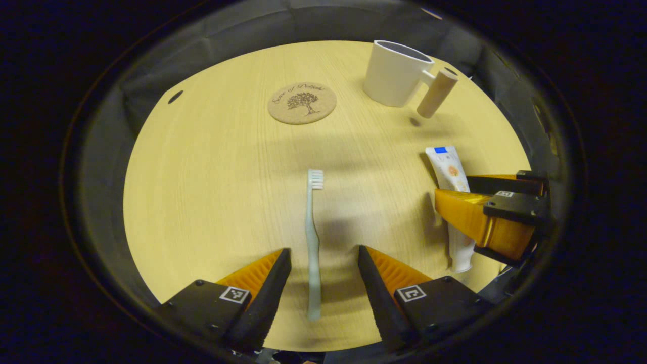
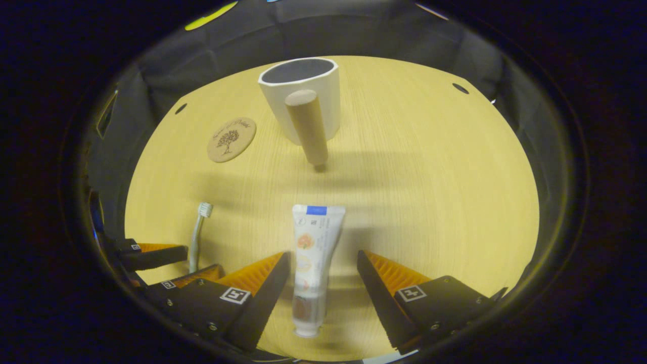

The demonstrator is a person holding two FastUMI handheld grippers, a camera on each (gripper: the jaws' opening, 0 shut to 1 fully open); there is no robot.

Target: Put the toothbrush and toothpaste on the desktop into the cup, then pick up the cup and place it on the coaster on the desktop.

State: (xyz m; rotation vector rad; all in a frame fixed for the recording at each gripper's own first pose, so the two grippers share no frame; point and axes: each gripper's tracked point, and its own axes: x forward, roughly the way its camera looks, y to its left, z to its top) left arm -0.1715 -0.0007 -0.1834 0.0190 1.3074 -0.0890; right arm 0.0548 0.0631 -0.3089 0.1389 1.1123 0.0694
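A pale toothbrush [image 1: 313, 242] lies on the wooden desktop [image 1: 212, 192], bristles pointing away. My left gripper [image 1: 323, 258] is open with one finger on each side of its handle, not pressing it. A white toothpaste tube [image 2: 313, 263] lies flat, cap toward me, between the open fingers of my right gripper [image 2: 323, 263]. The white cup [image 2: 303, 98] with a round wooden handle [image 2: 308, 126] stands upright at the far side. A round cork coaster [image 2: 231, 139] lies to its left. In the left gripper view the right gripper [image 1: 485, 202] straddles the toothpaste tube [image 1: 452, 202]; cup [image 1: 394, 73] and coaster [image 1: 302, 103] sit beyond.
Small dark holes [image 2: 460, 88] mark the desktop near its far corners. Black cloth walls surround the table. The toothbrush [image 2: 198, 237] and the left gripper [image 2: 167, 263] show at the lower left of the right gripper view. Bare wood stretches between the cup and both grippers.
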